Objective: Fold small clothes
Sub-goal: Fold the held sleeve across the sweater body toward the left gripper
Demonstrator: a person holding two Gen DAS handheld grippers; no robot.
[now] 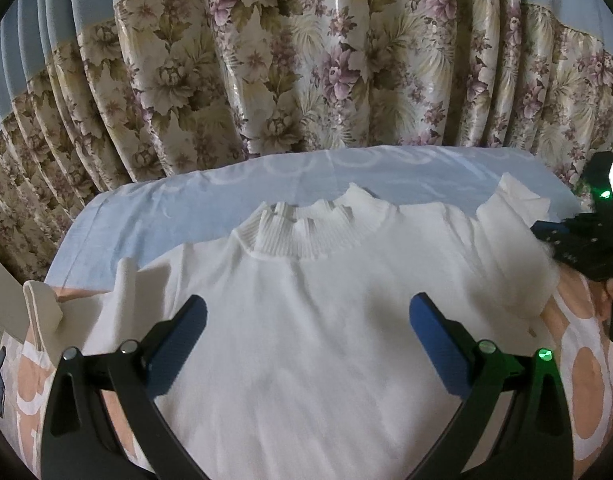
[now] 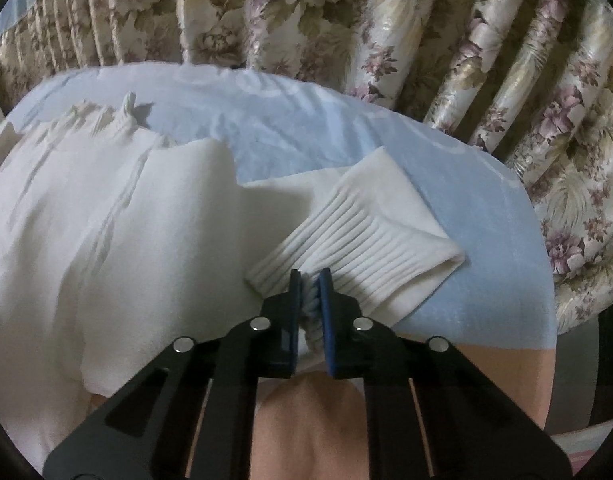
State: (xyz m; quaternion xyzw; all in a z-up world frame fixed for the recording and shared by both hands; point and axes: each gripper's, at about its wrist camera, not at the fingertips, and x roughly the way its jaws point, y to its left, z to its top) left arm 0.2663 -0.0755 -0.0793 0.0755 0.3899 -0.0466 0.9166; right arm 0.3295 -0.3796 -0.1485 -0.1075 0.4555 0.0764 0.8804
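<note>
A small white sweater [image 1: 326,320] with a ribbed high collar [image 1: 306,232] lies flat on a blue and peach cloth [image 1: 210,208]. My left gripper [image 1: 306,320] is open above the sweater's chest, its blue pads wide apart. My right gripper [image 2: 309,292] is shut on the ribbed cuff [image 2: 346,240] of the right sleeve, which is folded back near the sweater's right side [image 2: 126,240]. The right gripper also shows at the right edge of the left wrist view [image 1: 586,244]. The left sleeve [image 1: 122,296] lies bunched at the left.
A floral curtain [image 1: 306,60] hangs close behind the surface. The cloth's far edge [image 2: 266,84] runs along the curtain. A white object [image 1: 2,296] sits at the far left edge.
</note>
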